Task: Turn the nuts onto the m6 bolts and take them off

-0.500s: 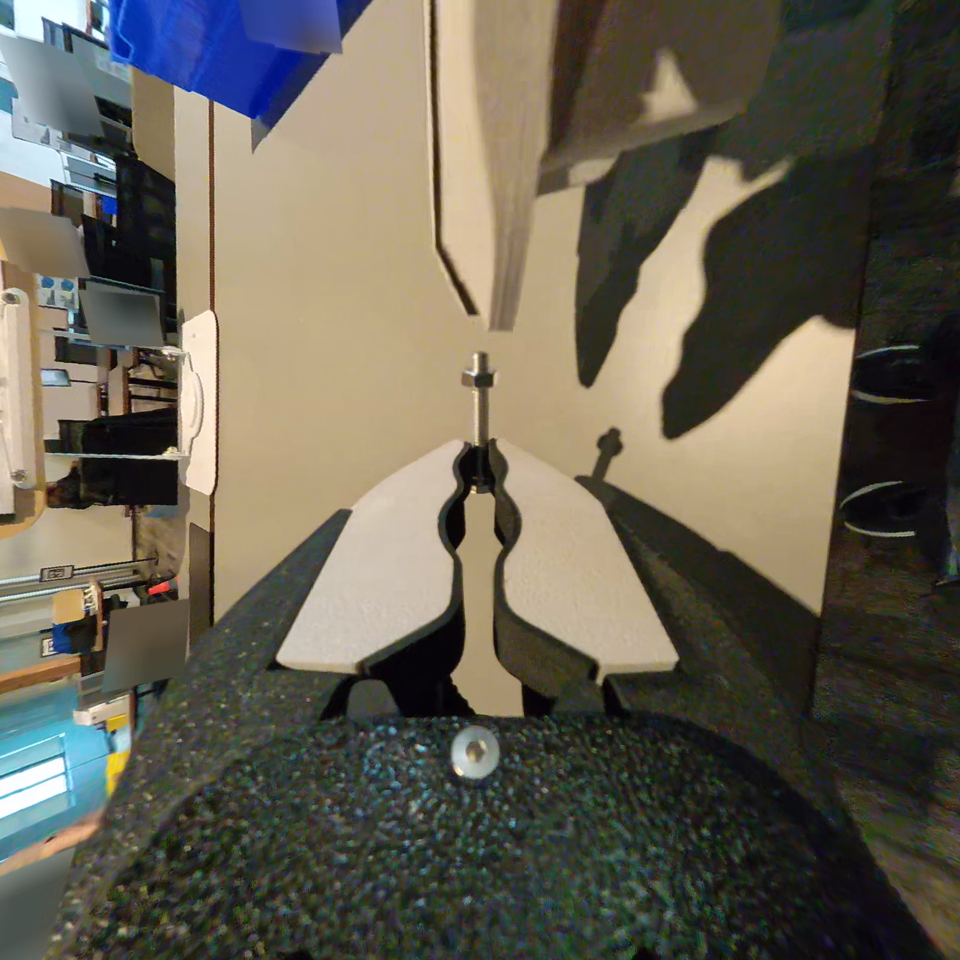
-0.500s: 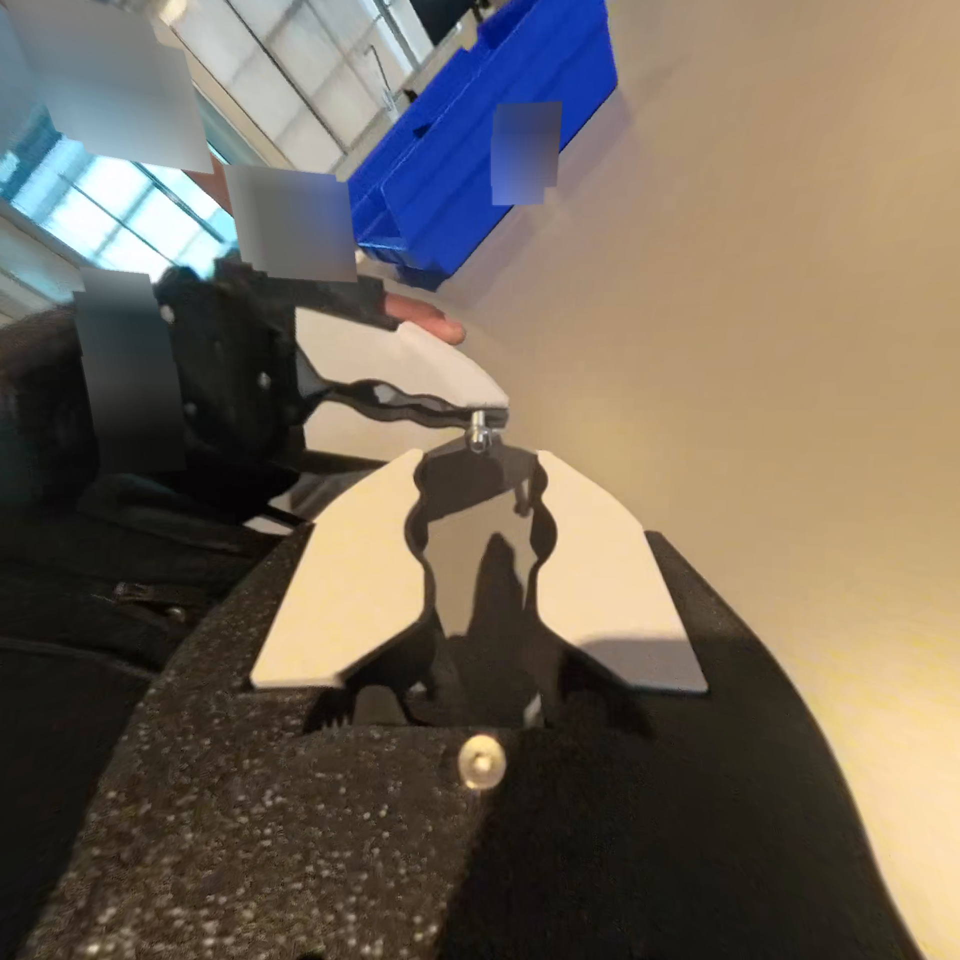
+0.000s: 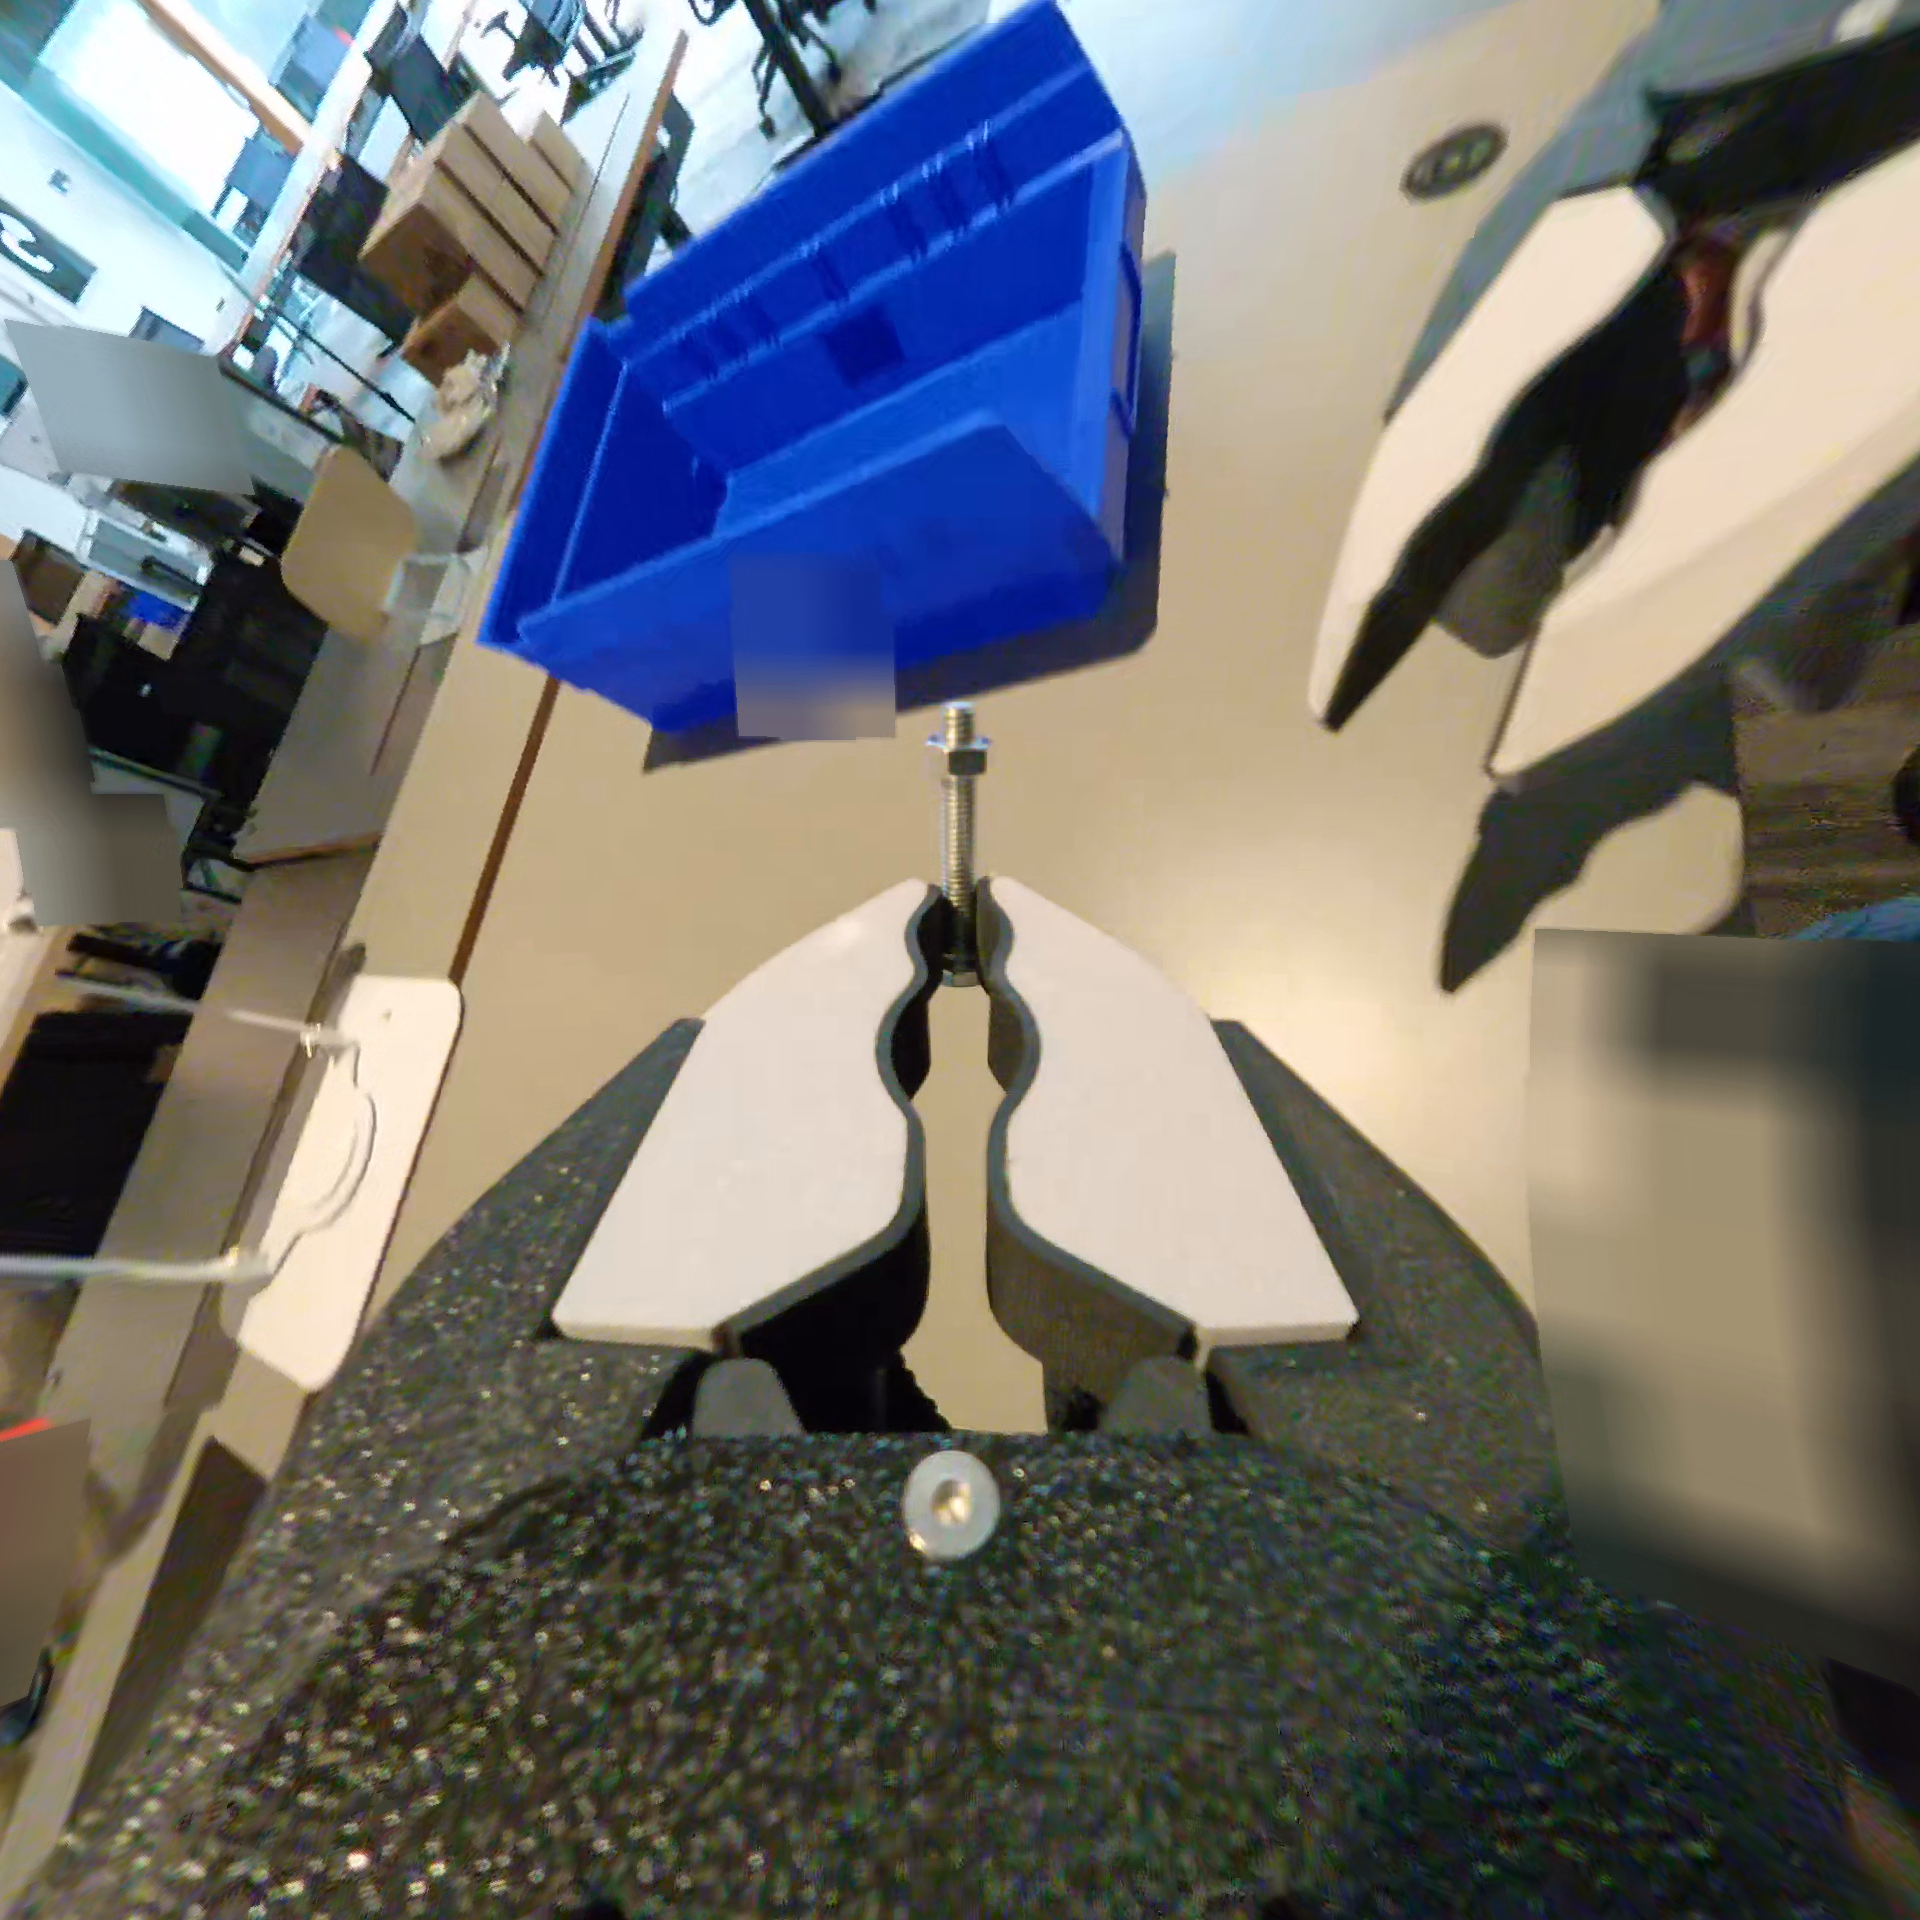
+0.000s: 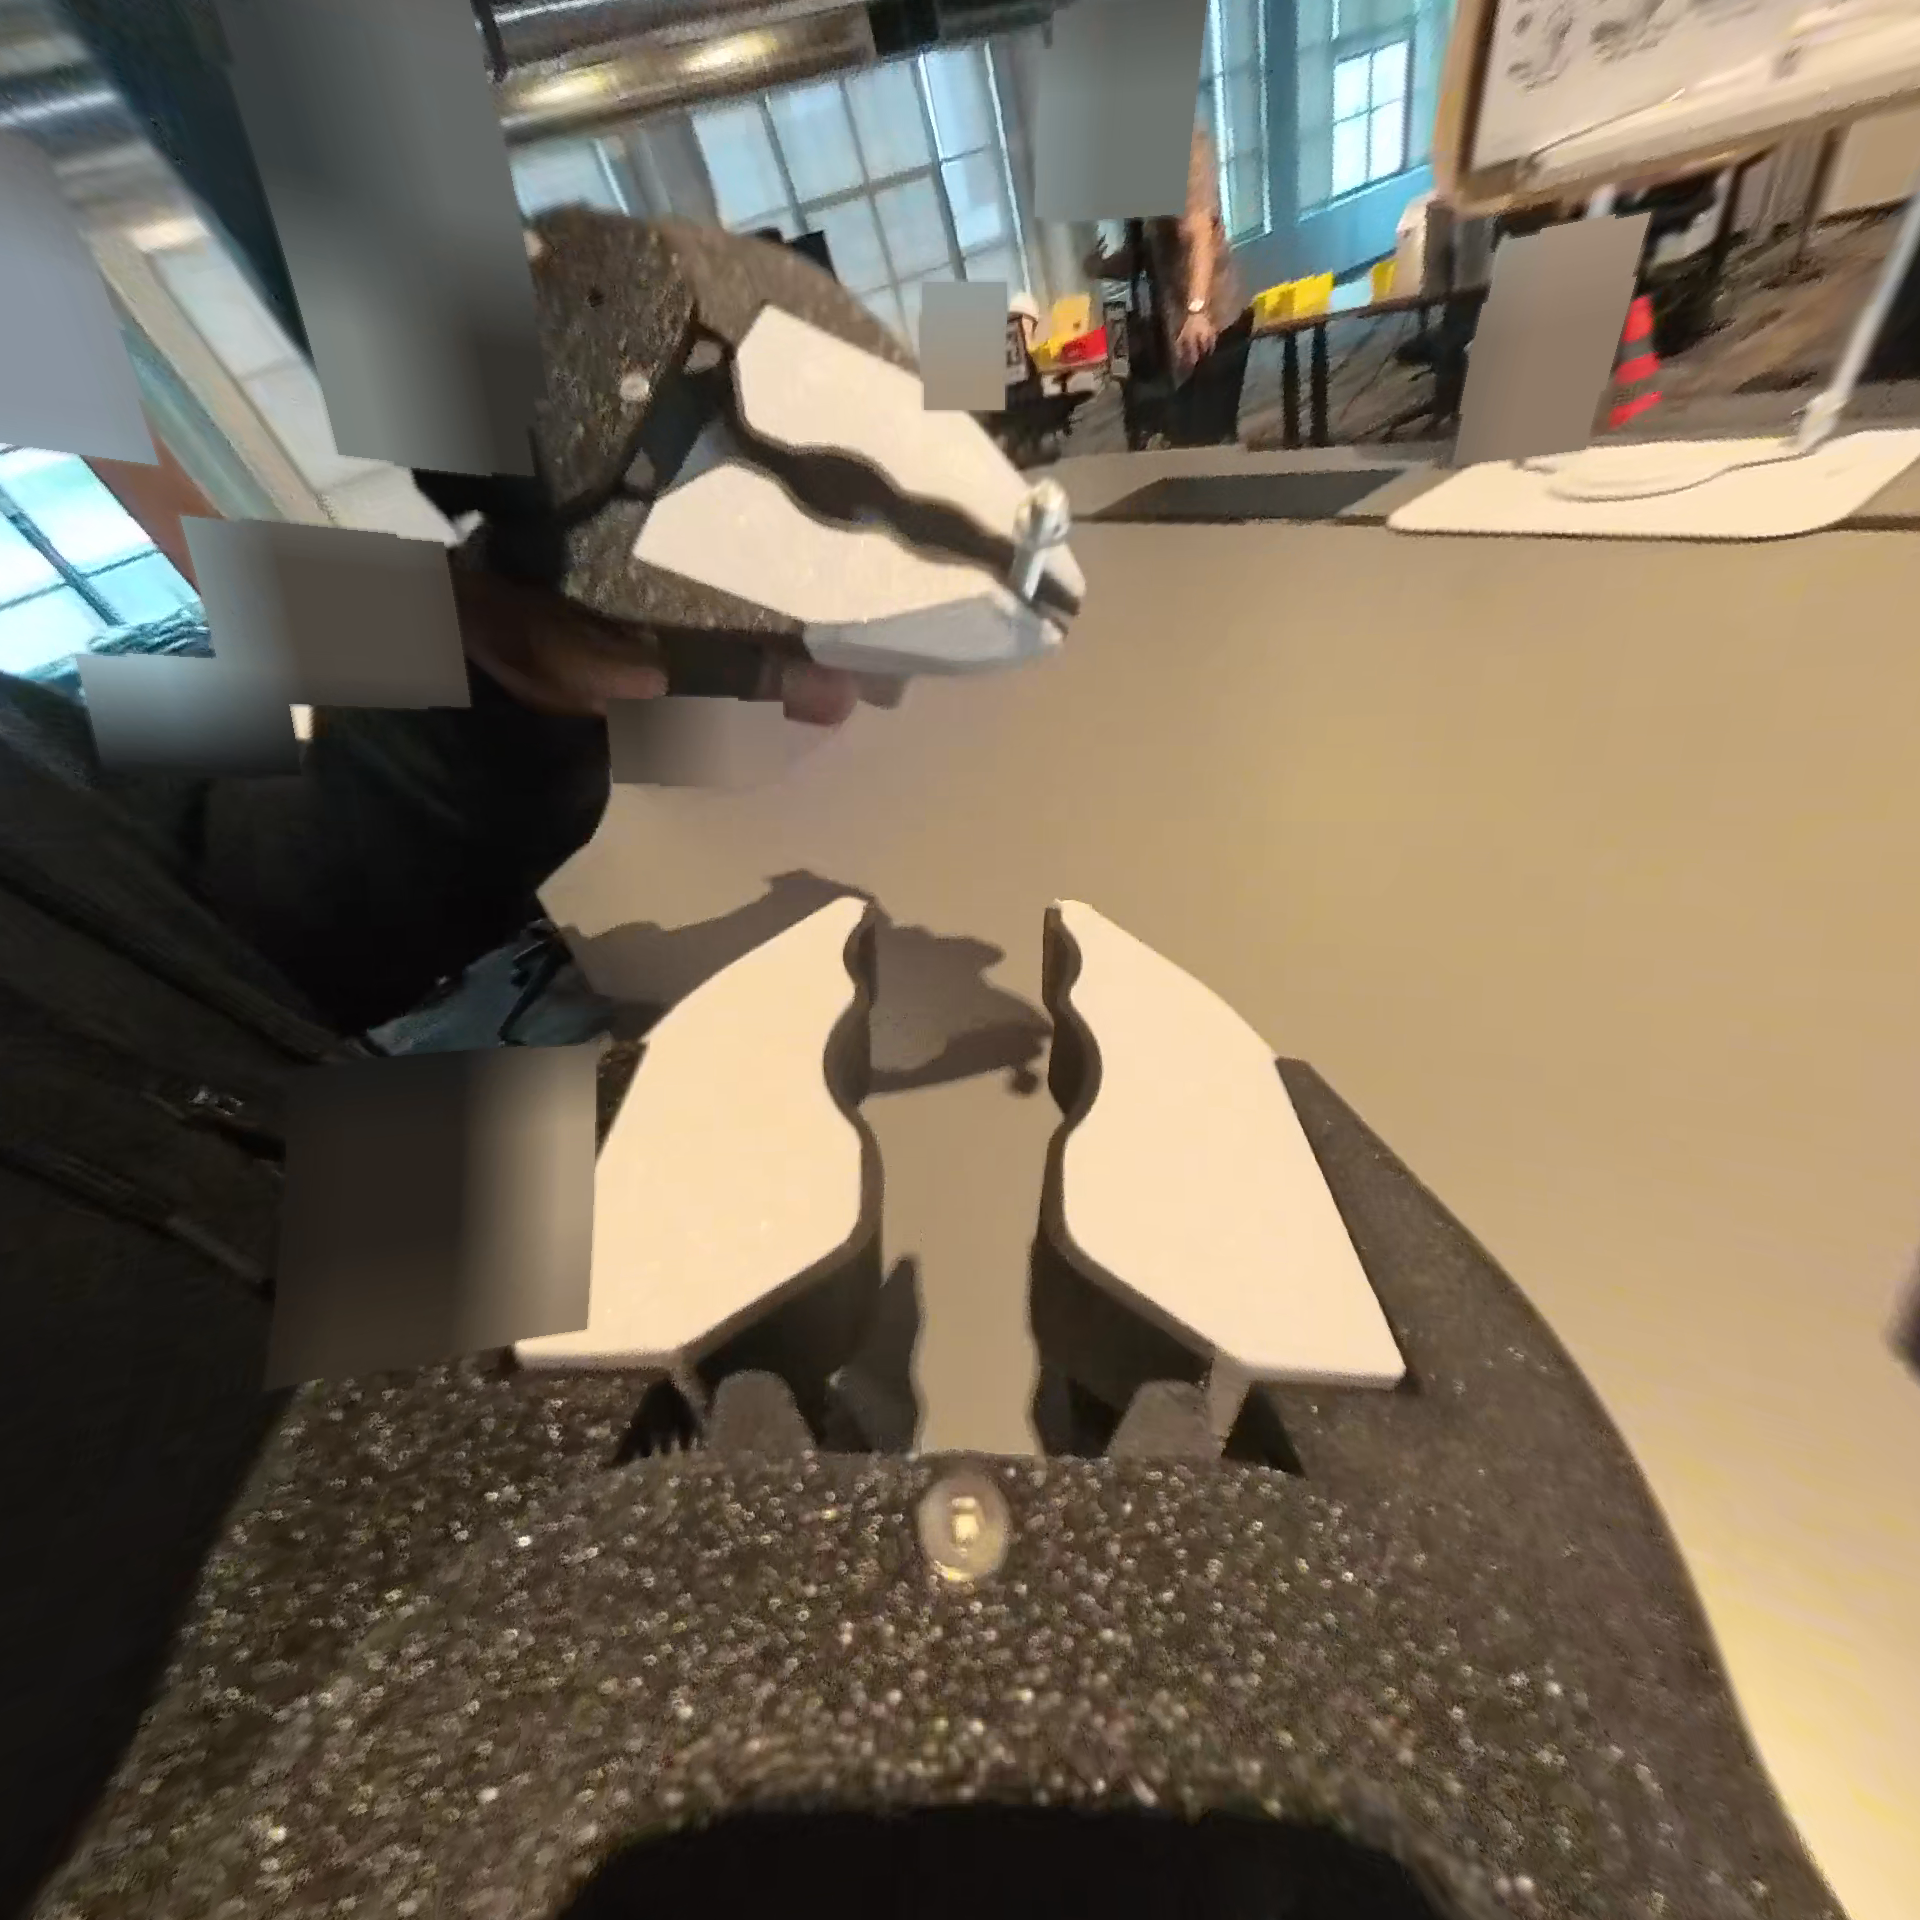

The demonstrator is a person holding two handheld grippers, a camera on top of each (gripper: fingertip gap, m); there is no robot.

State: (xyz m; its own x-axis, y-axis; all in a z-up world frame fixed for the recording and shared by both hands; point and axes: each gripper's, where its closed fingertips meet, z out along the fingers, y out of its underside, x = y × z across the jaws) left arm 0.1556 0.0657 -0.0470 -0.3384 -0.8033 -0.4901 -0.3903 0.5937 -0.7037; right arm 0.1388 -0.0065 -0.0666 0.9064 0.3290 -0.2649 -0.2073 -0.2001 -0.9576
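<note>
1. Left gripper (image 3: 958, 914): jaws pinched tight on one M6 bolt (image 3: 957, 821), held up in the air above the table (image 3: 1195, 831), well away from its edges.
2. Two nuts (image 3: 960, 753) on the bolt, close together near the far tip. Probably only partly turned on, or partly turned off. Cannot tell which.
3. Right gripper (image 4: 961, 914): jaws wide, holding nothing, well apart from the bolt.
4. Still to do, by the look of it: turn the nuts again, then take them off.
5. Count: one bolt, two nuts, two grippers, one stack of blue bins (image 3: 852, 416) near the far edge.
</note>
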